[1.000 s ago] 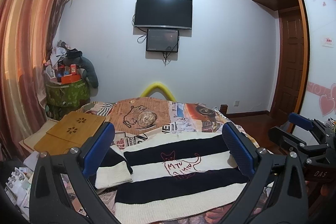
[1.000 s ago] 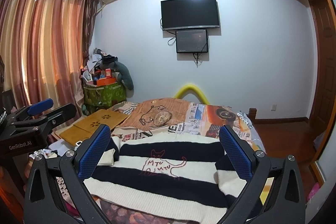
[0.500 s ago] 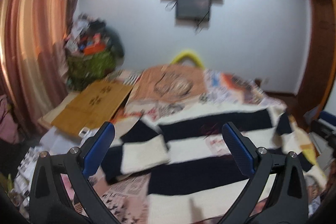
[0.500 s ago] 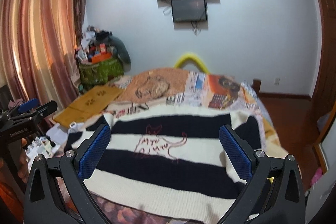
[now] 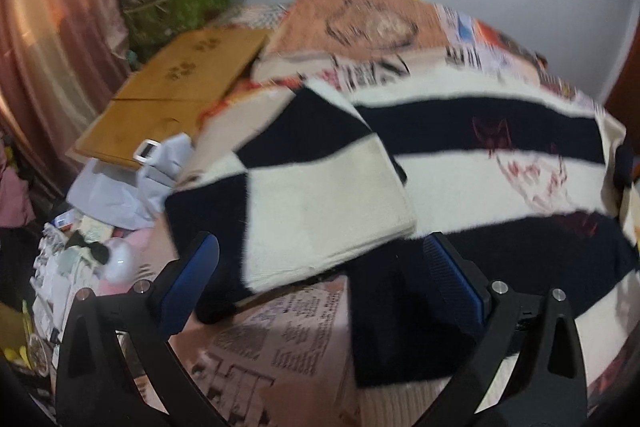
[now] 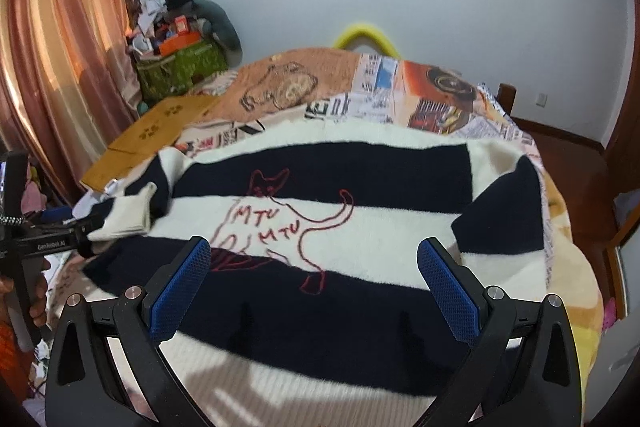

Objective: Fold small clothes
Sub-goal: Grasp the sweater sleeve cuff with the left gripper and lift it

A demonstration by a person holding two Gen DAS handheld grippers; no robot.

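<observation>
A black-and-cream striped knit sweater (image 6: 360, 235) with a red cat outline lies flat on the bed. Its left sleeve (image 5: 320, 195) lies out to the side, cuff end toward me. My left gripper (image 5: 320, 279) hovers open just short of that cuff, nothing between its blue pads. In the right wrist view the left gripper (image 6: 80, 227) shows at the far left beside the sleeve (image 6: 128, 215). My right gripper (image 6: 316, 279) is open low over the sweater's lower body. The right sleeve (image 6: 508, 203) lies folded against the body.
The printed bedspread (image 6: 436, 99) covers the bed. A wooden board (image 5: 180, 87) and a white bag (image 5: 132, 183) lie at the bed's left edge, with clutter on the floor (image 5: 60, 267). A green bin (image 6: 180, 67) stands by the curtain (image 6: 60, 47).
Both grippers have dropped and tilted down toward the bed. The left one moved leftward to the left sleeve's cuff; the right one came in over the sweater's lower body. Both stay open.
</observation>
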